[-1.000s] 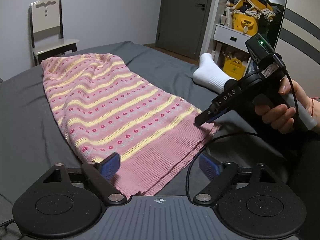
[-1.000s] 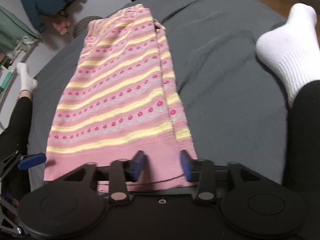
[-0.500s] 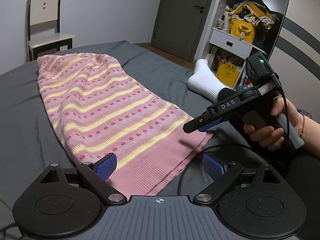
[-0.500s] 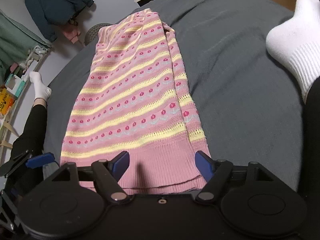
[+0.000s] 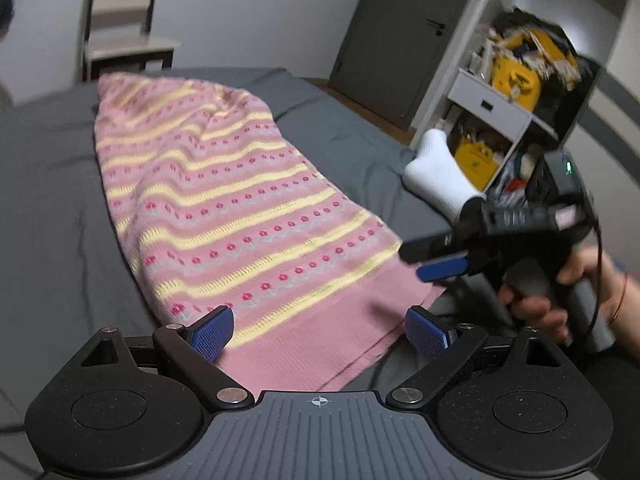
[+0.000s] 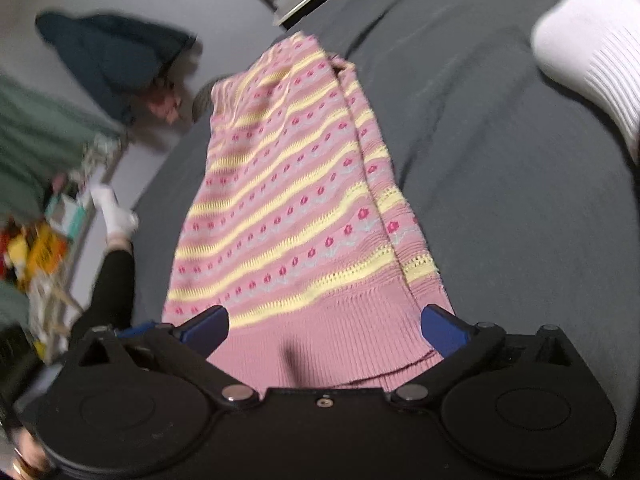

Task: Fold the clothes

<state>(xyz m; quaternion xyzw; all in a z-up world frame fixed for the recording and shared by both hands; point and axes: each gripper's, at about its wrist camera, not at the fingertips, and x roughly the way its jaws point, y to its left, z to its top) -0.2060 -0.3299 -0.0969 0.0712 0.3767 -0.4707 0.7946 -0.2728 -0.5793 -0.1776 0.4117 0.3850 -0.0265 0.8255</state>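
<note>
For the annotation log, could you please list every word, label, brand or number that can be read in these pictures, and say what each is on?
No text reads clearly in these pictures.
Right gripper: pale lettering on its black body, too blurred to read.
Yellow bags on the shelf: dark markings, too blurred to read.
Yellow item by the bed: dark print, illegible.
Pink sweater: only stripes and flower motifs, no words.

A grey bedsheet [image 5: 48,216] covers the bed. A pale wooden chair [image 5: 120,40] stands against the wall beyond it, near a dark door [image 5: 396,40]. White shelving [image 5: 492,108] holds yellow bags [image 5: 516,80]. A dark blue jacket [image 6: 112,52] hangs on the wall. A white-socked foot [image 5: 440,176] rests on the sheet.
</note>
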